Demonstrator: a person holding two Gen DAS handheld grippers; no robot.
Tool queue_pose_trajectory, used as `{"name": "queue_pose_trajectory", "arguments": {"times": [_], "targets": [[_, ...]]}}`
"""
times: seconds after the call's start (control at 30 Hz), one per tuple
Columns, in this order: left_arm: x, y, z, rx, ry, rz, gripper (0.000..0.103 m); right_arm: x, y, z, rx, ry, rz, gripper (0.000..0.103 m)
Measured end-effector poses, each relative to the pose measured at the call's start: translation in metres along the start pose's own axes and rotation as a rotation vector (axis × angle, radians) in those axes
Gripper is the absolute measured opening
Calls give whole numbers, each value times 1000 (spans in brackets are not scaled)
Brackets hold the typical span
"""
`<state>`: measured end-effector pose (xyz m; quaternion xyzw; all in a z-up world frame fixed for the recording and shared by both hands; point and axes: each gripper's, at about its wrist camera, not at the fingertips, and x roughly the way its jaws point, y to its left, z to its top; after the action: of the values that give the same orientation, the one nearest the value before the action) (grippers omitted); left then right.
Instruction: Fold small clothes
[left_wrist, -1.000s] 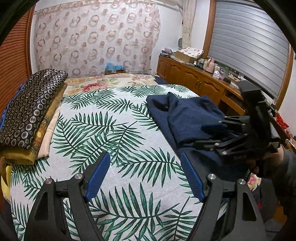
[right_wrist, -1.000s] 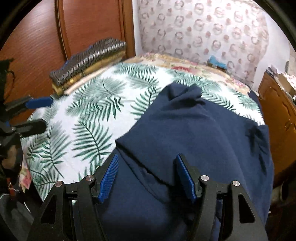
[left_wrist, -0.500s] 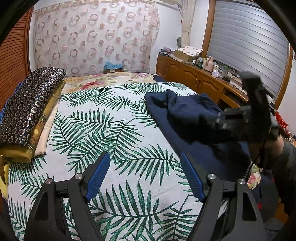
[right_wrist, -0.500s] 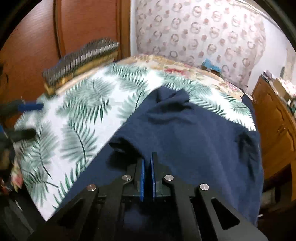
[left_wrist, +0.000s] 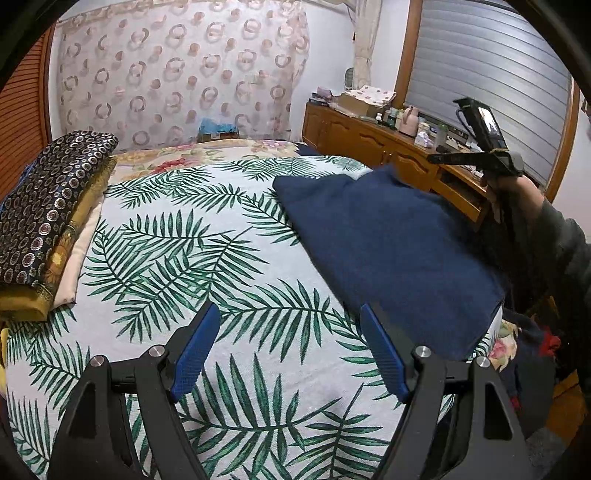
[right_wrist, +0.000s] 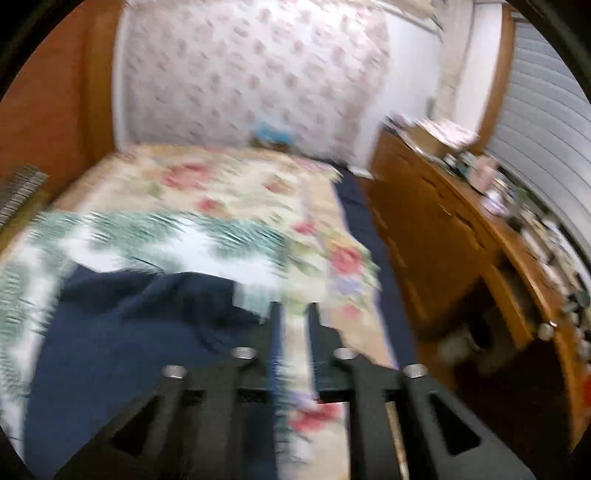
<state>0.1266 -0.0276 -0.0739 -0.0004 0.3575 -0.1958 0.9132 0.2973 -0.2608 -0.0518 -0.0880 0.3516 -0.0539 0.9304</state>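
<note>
Navy garment (right_wrist: 122, 332) just left of right gripper (right_wrist: 293, 321), jaws narrowly apart, freshly opening, empty.

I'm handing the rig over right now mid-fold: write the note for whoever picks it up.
Left gripper: open, nothing between its fingers, over the palm-leaf bedspread near the bed's front edge.
Right gripper: jaws have just been reopening after a pinch; empty, off the cloth; that view is blurred.
Navy garment: on the right side of the bed, lying flat in a roughly rectangular folded shape, front edge at the bed edge.
Folded stack: at the bed's left side.
Done: one flap folded over.
Left: probably another fold, then move it to the stack.
</note>
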Motion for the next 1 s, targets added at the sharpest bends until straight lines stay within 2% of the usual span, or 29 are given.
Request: {"name": "queue_pose_trajectory", "arguments": {"times": [0.03, 0.1, 0.33, 0.53, 0.7, 0.8, 0.93, 0.97, 1.0], "targets": [[1, -1, -1, 2, 3, -2, 79, 0, -7, -4, 18, 0, -18, 45], [3, -3, -2, 4, 9, -9, 79, -6, -17, -16, 50, -15, 8, 45], [15, -17, -6, 14, 31, -34, 79, -48, -9, -71, 54, -13, 240, 45], [27, -37, -12, 41, 66, -67, 79, -78, -6, -120, 62, 15, 337, 48], [33, -50, -16, 60, 90, -82, 79, -97, -18, -164, 21, 57, 331, 49], [34, -57, -18, 68, 99, -97, 79, -94, -23, -167, -7, 93, 319, 49], [36, -65, -22, 77, 111, -110, 79, -91, -29, -160, 31, 98, 351, 48], [36, -66, -22, 80, 114, -113, 79, -95, -31, -157, 37, 95, 363, 42], [36, -66, -23, 80, 116, -113, 79, -93, -24, -157, 40, 94, 398, 16]]}}
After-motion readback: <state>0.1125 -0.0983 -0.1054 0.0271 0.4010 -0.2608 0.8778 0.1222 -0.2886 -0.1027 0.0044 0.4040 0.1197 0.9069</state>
